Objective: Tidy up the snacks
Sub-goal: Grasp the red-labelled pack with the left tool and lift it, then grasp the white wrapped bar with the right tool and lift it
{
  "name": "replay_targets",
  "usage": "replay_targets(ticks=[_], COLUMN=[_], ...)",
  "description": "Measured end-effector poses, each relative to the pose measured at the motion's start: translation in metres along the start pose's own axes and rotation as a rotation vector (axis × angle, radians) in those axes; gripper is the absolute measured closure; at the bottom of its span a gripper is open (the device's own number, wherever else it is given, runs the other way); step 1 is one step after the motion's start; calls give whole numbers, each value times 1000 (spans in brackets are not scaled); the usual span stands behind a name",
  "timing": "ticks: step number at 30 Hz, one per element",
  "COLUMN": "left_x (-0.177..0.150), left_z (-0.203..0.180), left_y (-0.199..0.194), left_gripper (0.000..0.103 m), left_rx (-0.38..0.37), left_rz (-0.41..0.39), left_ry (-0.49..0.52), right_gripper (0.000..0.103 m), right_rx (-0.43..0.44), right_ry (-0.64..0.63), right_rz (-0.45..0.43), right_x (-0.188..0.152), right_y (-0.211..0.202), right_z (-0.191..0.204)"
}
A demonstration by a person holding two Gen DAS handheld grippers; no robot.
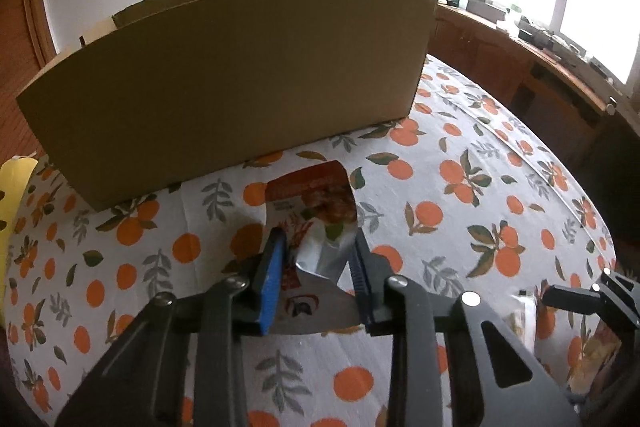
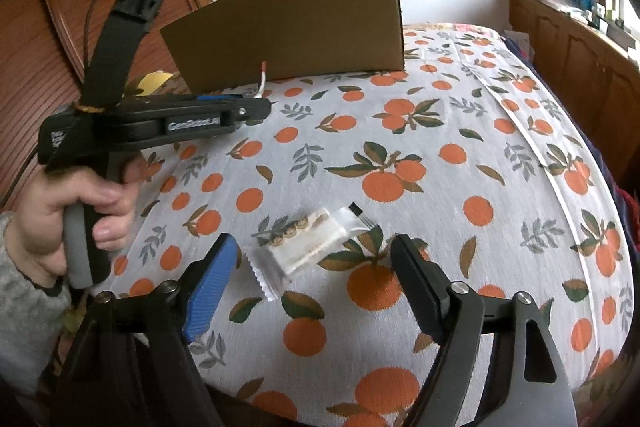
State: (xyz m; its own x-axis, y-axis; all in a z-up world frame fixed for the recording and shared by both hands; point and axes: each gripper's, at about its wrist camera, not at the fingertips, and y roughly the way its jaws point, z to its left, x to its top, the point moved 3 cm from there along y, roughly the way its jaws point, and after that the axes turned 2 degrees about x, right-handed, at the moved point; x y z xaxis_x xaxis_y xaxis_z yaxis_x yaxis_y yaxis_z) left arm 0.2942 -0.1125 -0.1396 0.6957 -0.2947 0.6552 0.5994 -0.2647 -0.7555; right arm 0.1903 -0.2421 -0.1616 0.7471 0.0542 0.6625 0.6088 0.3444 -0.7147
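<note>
My left gripper (image 1: 316, 247) is shut on a red-and-white snack packet (image 1: 316, 211), which it holds above the table in front of a tall brown cardboard box (image 1: 224, 87). In the right wrist view the left gripper (image 2: 256, 107) is seen from the side, with the packet's edge (image 2: 262, 79) sticking up before the box (image 2: 292, 27). My right gripper (image 2: 316, 267) is open, its fingers on either side of a clear-wrapped cookie packet (image 2: 308, 247) that lies on the tablecloth. The right gripper also shows at the right edge of the left wrist view (image 1: 580, 295).
The table has a white cloth with an orange-fruit print (image 2: 440, 167). A yellow object (image 1: 12, 211) lies at the table's left edge. Another snack wrapper (image 1: 520, 323) lies under the right gripper. Wooden cabinets (image 2: 580, 59) stand along the right wall under a window.
</note>
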Motion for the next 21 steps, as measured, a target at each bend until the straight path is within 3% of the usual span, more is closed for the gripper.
replay_targets(ticks=[3,8,21], left_x=[-2,-1,2], left_z=[3,12,53], left_y=[-4,-15,-23], left_gripper=[76,79,83], left_rx=[-7,-16,-11], left_rz=[-10,-33,-29], left_ry=[-4,-17,-74], right_gripper=[47,63,59], right_rx=[-8,-10,61], right_ry=[-9,-25,-5], right_rz=[8,20,77], right_x=[-1,0,30], right_y=[-1,0,25], right_z=[1,3,11])
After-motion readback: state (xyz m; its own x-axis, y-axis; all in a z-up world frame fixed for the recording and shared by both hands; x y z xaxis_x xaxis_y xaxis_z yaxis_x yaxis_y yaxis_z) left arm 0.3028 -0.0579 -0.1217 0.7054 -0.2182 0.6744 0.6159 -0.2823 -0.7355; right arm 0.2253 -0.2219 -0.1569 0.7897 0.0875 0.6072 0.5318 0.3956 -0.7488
